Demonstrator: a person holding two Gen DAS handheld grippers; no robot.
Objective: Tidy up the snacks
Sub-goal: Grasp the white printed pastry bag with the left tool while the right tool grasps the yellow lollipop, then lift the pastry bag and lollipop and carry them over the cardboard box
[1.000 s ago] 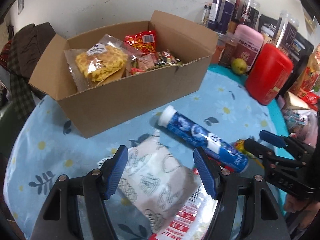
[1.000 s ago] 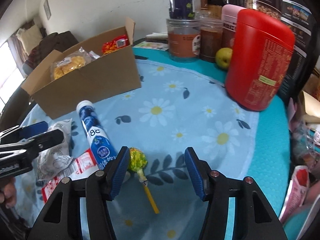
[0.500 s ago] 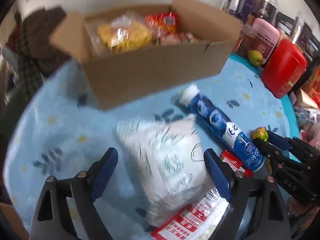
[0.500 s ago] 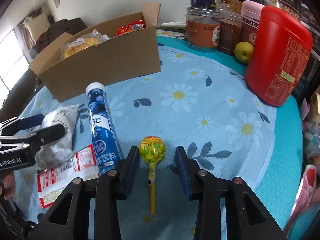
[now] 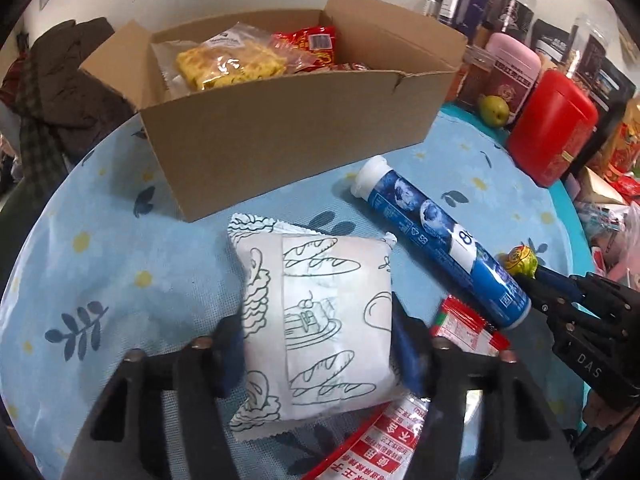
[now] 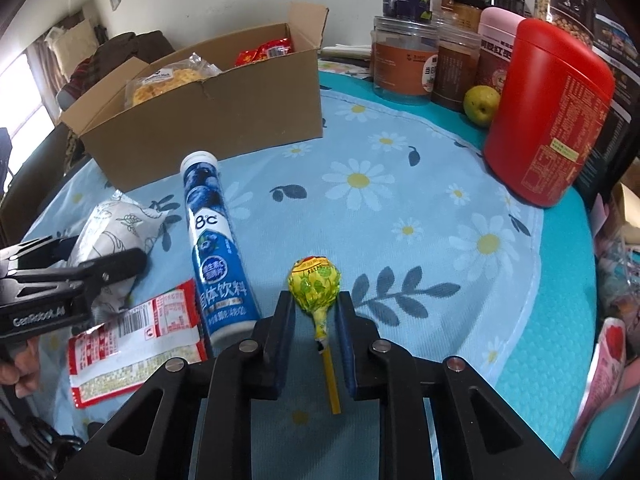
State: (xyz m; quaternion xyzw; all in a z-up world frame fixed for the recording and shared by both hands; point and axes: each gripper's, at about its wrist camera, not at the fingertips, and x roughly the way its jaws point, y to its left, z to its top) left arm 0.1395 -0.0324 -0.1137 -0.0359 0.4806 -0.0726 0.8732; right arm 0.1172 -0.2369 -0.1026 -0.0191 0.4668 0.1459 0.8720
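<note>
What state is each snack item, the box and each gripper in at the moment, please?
cardboard box: open, partly filled.
white bread packet: sealed, between the closing left gripper fingers.
blue tube: capped, lying flat.
lollipop: wrapped, clamped by the right gripper.
red-and-white sachet: sealed, lying flat.

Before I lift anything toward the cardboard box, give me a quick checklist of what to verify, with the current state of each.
1. Left gripper around the white bread packet: ok, jaws closing on its sides.
2. Right gripper on the yellow lollipop: ok, shut just below the head.
3. Lollipop stick free: ok, lies loose on the tablecloth.
4. Blue drink tablet tube clear of both grips: ok.
5. Room in the cardboard box: cannot tell, snacks already fill what shows.
</note>
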